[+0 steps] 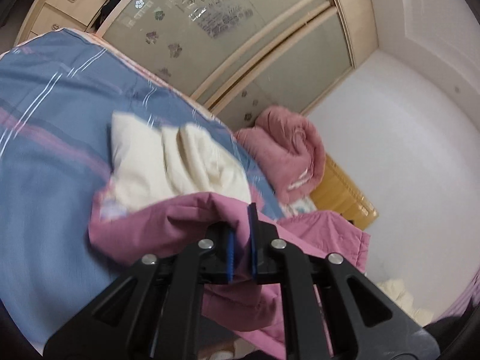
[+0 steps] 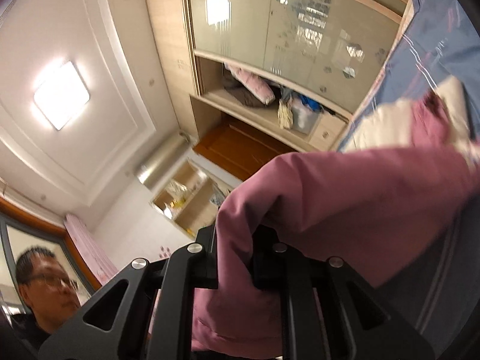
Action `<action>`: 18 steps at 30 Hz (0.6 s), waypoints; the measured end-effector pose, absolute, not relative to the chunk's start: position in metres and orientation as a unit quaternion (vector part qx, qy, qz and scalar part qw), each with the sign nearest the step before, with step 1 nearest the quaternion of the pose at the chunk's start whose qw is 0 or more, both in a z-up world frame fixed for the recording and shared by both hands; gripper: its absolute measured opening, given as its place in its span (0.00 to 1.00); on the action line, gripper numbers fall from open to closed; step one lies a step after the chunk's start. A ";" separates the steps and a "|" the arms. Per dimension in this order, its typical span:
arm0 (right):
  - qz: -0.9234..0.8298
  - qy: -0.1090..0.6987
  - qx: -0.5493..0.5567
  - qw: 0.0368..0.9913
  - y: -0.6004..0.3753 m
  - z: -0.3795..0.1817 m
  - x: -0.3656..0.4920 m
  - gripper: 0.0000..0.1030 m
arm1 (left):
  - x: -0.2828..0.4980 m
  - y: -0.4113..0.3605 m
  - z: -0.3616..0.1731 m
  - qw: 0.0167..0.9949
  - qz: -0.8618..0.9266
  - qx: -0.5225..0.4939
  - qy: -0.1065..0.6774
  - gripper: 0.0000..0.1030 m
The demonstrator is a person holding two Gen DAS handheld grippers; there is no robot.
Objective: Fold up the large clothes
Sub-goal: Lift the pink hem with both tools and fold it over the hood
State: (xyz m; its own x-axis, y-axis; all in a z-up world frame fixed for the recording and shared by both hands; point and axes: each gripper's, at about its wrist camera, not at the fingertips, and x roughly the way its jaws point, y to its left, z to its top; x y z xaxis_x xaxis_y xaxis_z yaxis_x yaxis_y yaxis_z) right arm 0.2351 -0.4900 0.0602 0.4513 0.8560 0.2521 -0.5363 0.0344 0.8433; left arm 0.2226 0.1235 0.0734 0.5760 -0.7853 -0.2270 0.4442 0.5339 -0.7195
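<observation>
A large mauve-pink garment point(image 1: 168, 225) with a cream lining point(image 1: 180, 162) hangs lifted above the blue striped bed cover point(image 1: 54, 126). My left gripper point(image 1: 241, 231) is shut on a fold of the pink fabric, which bulges between its blue pads point(image 1: 253, 240). In the right wrist view my right gripper point(image 2: 235, 249) is shut on another part of the pink garment point(image 2: 345, 204), which drapes over its fingers and hides the tips. The cream lining point(image 2: 387, 126) shows beyond it.
A rolled salmon-pink blanket point(image 1: 288, 150) lies at the bed's far end beside a yellow wooden headboard point(image 1: 345, 192). A wardrobe with frosted sliding doors point(image 1: 228, 39) stands along the bed and shows in the right wrist view point(image 2: 285, 30). A person's face point(image 2: 48, 282) is at lower left.
</observation>
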 end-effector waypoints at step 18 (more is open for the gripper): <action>0.238 0.254 0.630 0.695 -0.538 -0.066 0.488 0.14 | 0.522 0.128 -0.043 0.807 -0.193 -0.391 0.398 0.12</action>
